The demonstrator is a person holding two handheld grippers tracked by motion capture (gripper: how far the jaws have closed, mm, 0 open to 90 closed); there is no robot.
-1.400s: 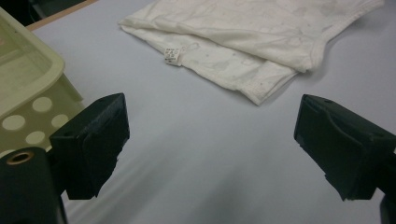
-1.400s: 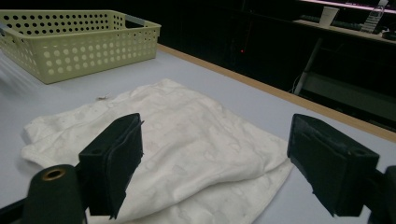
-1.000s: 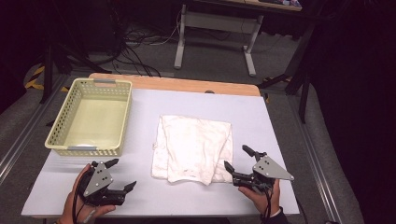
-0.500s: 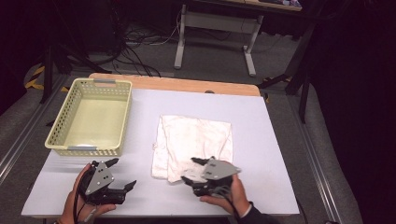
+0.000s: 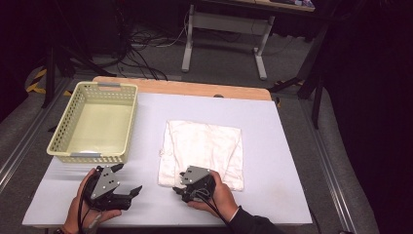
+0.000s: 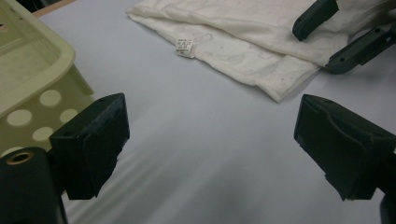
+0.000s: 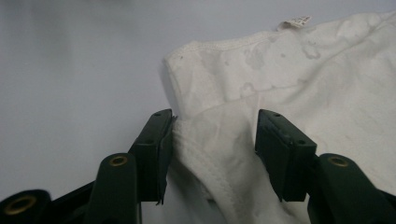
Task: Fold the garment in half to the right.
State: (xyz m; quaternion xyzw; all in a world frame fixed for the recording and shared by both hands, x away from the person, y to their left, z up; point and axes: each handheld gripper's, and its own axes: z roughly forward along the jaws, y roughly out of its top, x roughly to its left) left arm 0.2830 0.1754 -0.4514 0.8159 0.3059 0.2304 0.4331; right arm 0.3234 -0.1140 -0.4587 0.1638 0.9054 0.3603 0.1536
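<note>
A white folded cloth (image 5: 204, 146) lies flat in the middle of the table, with a small label (image 6: 185, 46) on its left edge. My right gripper (image 5: 181, 184) is low over the cloth's near left corner. In the right gripper view its jaws (image 7: 212, 140) have just been closing and stand about half apart, with a raised fold of the cloth (image 7: 303, 70) between them. The left pad touches the fold's edge, and I see no firm pinch. My left gripper (image 5: 129, 179) rests near the table's front edge, left of the cloth. It is wide open (image 6: 210, 135) with nothing between its jaws.
A pale yellow perforated basket (image 5: 92, 157) stands at the far left of the table, close to the left gripper (image 6: 37, 70). Beyond the white table top is a wooden strip (image 5: 195, 88), then floor with cables and a desk frame.
The right gripper has moved left along the cloth's near edge, from the right corner to the left corner, and its jaws have narrowed around a fold. The left gripper has stayed put.
</note>
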